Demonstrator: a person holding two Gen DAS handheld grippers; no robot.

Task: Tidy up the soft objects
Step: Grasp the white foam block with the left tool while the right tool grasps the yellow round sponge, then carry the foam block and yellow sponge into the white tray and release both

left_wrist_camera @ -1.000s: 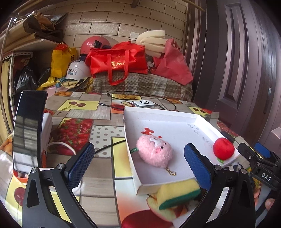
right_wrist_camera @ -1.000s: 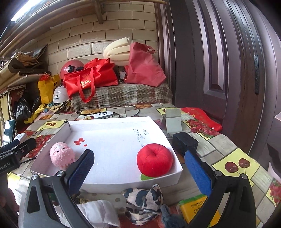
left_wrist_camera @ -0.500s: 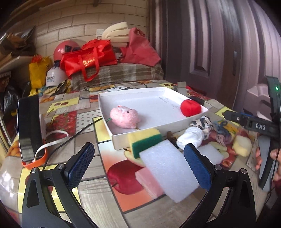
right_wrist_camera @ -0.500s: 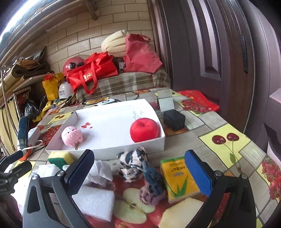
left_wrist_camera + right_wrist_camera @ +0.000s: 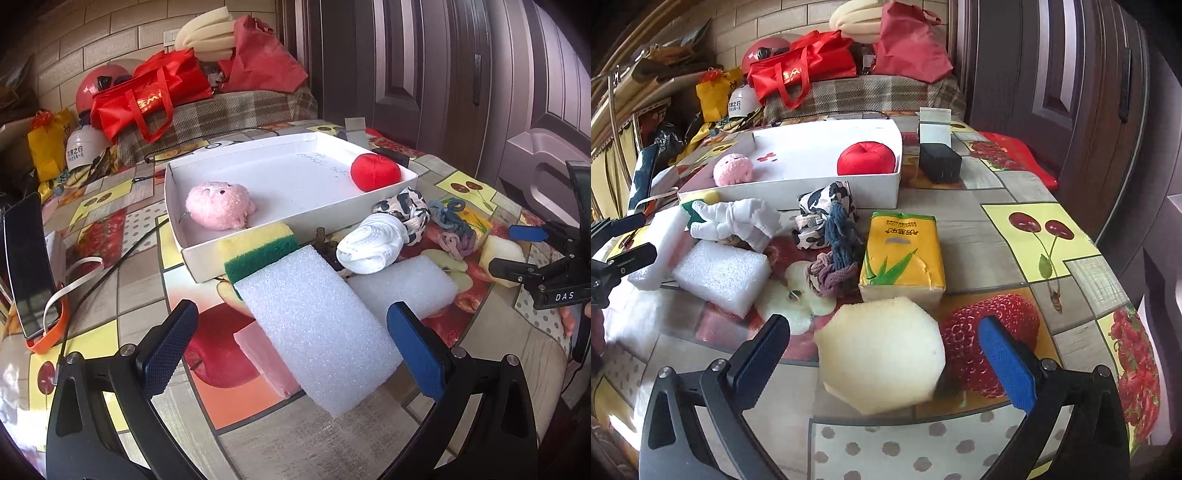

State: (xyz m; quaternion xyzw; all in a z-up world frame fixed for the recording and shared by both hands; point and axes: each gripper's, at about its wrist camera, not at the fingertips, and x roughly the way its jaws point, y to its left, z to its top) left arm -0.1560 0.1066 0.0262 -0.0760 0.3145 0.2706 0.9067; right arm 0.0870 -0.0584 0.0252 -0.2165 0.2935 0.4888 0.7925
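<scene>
A white tray (image 5: pixel 177 206) holds a pink plush (image 5: pixel 219 206) and a red plush apple (image 5: pixel 375 171). In front of it lie a yellow-green sponge (image 5: pixel 262 247), a white rolled cloth (image 5: pixel 373 243), a cow-print cloth (image 5: pixel 823 206) and two white foam blocks. My left gripper (image 5: pixel 293 347) is open, and the larger foam block (image 5: pixel 317 325), resting on a pink sponge (image 5: pixel 266 362), lies between its fingers untouched. My right gripper (image 5: pixel 884 356) has its jaws closing around a cream foam piece (image 5: pixel 882 354); the pads stand clear of it.
A yellow tissue pack (image 5: pixel 901 251), knitted hair ties (image 5: pixel 838 258) and a black box (image 5: pixel 940 162) lie right of the tray. A phone on an orange stand (image 5: pixel 26 266) and a cable are at the left. Bags sit at the back and a door at the right.
Both grippers have drawn back from the tray and tipped down. The loose things in front of it have come into view, with foam now between each pair of fingers.
</scene>
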